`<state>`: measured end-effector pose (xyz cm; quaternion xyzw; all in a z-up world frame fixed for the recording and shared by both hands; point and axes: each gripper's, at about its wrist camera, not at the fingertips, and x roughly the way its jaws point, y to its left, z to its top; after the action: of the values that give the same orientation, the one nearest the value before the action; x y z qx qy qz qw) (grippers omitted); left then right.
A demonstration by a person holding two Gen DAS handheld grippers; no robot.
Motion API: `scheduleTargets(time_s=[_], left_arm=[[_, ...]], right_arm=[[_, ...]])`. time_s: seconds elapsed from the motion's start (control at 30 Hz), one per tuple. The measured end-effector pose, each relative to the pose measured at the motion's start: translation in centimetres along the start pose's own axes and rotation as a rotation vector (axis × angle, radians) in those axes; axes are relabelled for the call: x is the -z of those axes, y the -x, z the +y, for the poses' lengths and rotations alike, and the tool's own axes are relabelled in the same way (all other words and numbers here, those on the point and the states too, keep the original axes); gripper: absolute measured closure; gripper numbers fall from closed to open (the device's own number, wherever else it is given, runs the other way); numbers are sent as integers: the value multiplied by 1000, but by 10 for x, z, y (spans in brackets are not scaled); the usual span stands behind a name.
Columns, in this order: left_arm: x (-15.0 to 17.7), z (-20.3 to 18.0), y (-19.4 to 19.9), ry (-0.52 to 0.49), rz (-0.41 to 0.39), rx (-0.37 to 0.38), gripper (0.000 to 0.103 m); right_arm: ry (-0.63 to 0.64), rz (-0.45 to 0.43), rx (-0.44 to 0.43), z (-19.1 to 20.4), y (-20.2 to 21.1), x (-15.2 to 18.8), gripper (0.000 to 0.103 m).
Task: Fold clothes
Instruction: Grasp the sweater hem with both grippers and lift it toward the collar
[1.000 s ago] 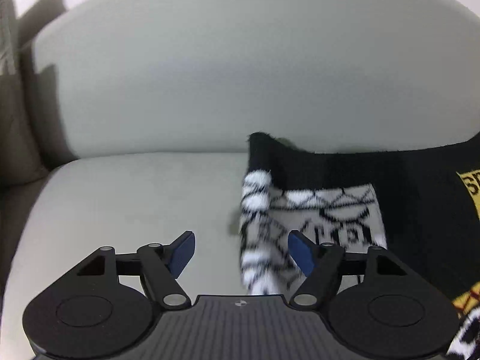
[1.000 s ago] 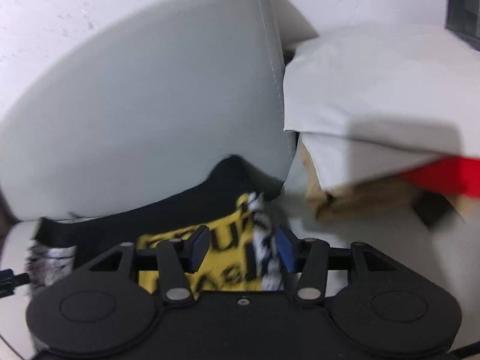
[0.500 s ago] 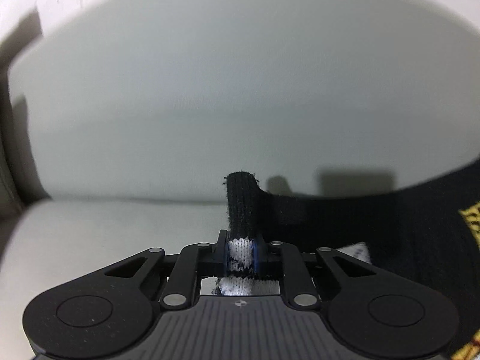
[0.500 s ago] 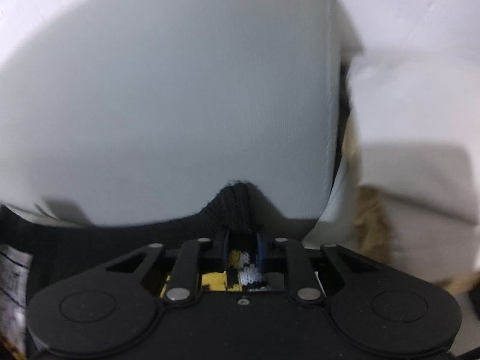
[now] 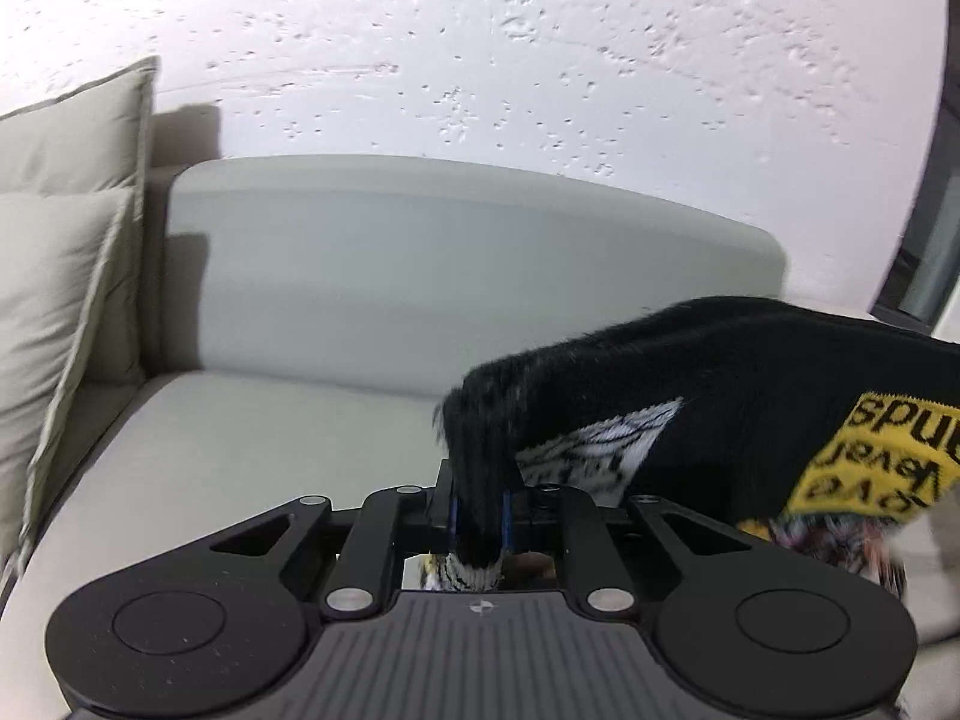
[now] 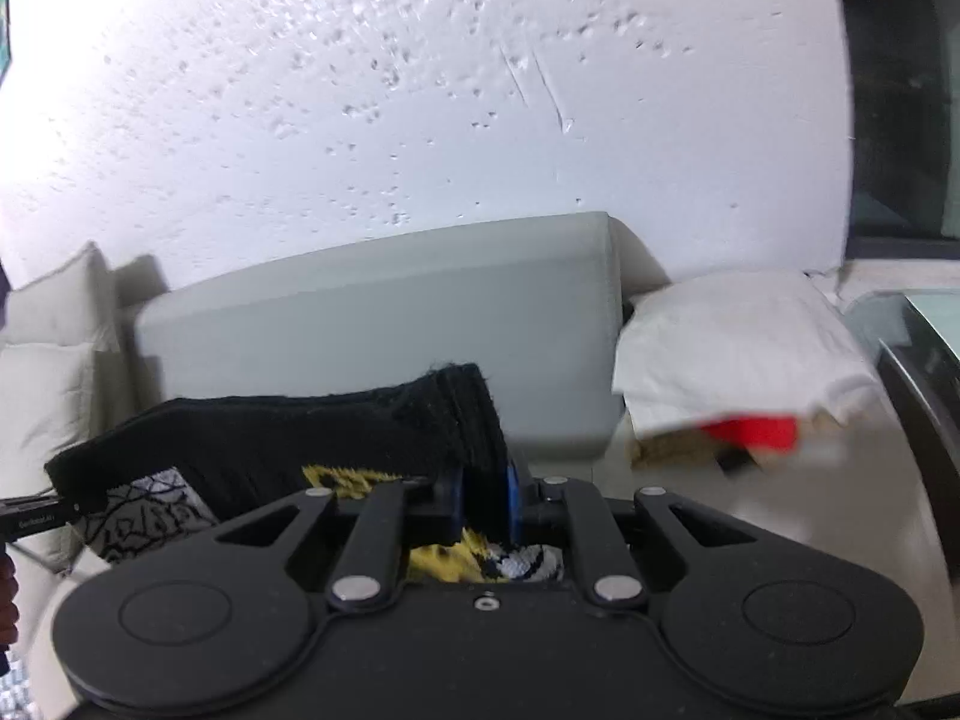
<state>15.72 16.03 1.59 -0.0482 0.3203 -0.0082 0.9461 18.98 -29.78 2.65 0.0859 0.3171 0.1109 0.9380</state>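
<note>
A black knit sweater (image 5: 690, 372) with a yellow lettered patch (image 5: 882, 456) and white-and-black patterned panels hangs stretched between both grippers above the sofa seat. My left gripper (image 5: 480, 516) is shut on the sweater's left black ribbed edge, and the blue pads press the fabric. In the right wrist view the sweater (image 6: 270, 438) runs off to the left. My right gripper (image 6: 486, 504) pinches its right ribbed edge, and its jaws are still closing on the cloth. Yellow and white knit bunches just behind those pads.
The grey sofa backrest (image 5: 456, 276) and seat (image 5: 252, 432) lie ahead under a white textured wall. Beige cushions (image 5: 54, 276) stand at the left. A white pillow (image 6: 738, 348) lies over something red (image 6: 756, 432) at the right, beside a glass-topped surface (image 6: 924, 324).
Both grippers went from open over the flat sweater to shut on its top edge. They then rose and pulled back, lifting the sweater off the seat.
</note>
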Motion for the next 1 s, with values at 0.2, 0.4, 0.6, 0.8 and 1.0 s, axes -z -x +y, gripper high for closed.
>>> scheduleTargets(time_s=[0.2,0.4,0.6,0.8,1.0], left_arm=[[96,-12,16,19,120,-43,90],[179,-26,6,-83,327,-220,88],[182,-4,61,28,241,-164,56],[168,37,37,348,222,-24,48],[166,42,-5,363,295,48,52]], right_arm=[[29,61,51,4,41,72,90],[51,336,172,-8,-4,183,87],[-114,307,79,-22,47,200,50],[-385,214,-80,-49,58,190,50],[-594,206,-22,-82,20,195,51]])
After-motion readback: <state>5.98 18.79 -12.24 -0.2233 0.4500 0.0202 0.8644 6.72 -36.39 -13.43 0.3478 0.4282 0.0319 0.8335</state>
